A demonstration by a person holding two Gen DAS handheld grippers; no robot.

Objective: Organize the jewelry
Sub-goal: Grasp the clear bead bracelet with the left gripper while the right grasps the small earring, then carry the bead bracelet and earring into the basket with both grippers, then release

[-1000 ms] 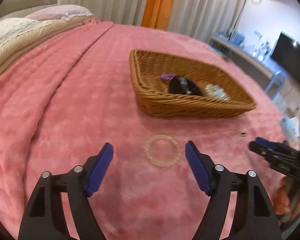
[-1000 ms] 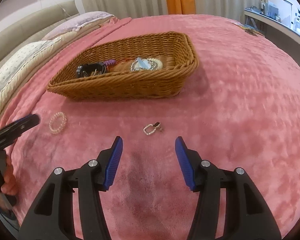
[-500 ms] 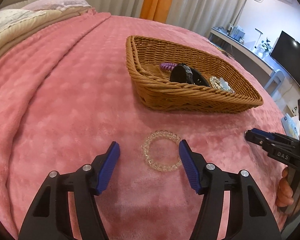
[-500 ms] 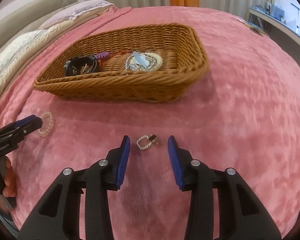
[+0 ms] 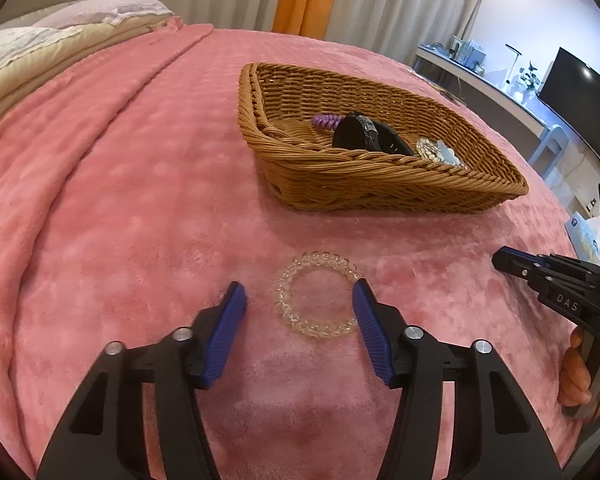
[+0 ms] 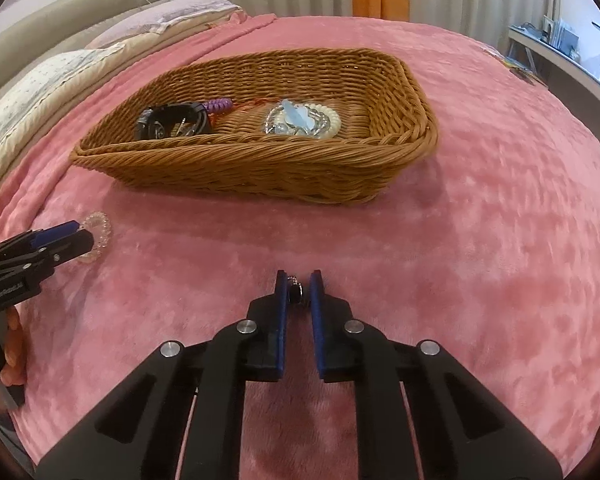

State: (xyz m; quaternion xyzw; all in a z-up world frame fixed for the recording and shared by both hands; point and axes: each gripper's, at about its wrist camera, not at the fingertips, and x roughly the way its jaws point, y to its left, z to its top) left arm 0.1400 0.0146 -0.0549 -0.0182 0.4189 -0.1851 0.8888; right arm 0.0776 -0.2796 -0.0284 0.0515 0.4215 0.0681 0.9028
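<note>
A clear coiled bracelet (image 5: pixel 316 294) lies on the pink blanket between the fingers of my left gripper (image 5: pixel 298 296), which is open around it; its right pad touches the ring. It also shows in the right wrist view (image 6: pixel 96 236). My right gripper (image 6: pixel 298 286) has its jaws nearly closed around a small earring (image 6: pixel 295 291) on the blanket. The wicker basket (image 5: pixel 380 184) sits beyond, also in the right wrist view (image 6: pixel 260 168), holding a black watch (image 6: pixel 172 120), a purple hair tie (image 6: pixel 219 105) and a pearl bracelet pile (image 6: pixel 302 122).
Pillows (image 6: pixel 60 76) and a folded cream cover lie at the far left of the bed. A desk with a monitor (image 5: pixel 572 88) stands off the bed's right side. Curtains hang behind.
Both grippers have moved forward and down to the blanket. The left has narrowed around the clear bracelet. The right has closed from wide open to nearly shut on the earring.
</note>
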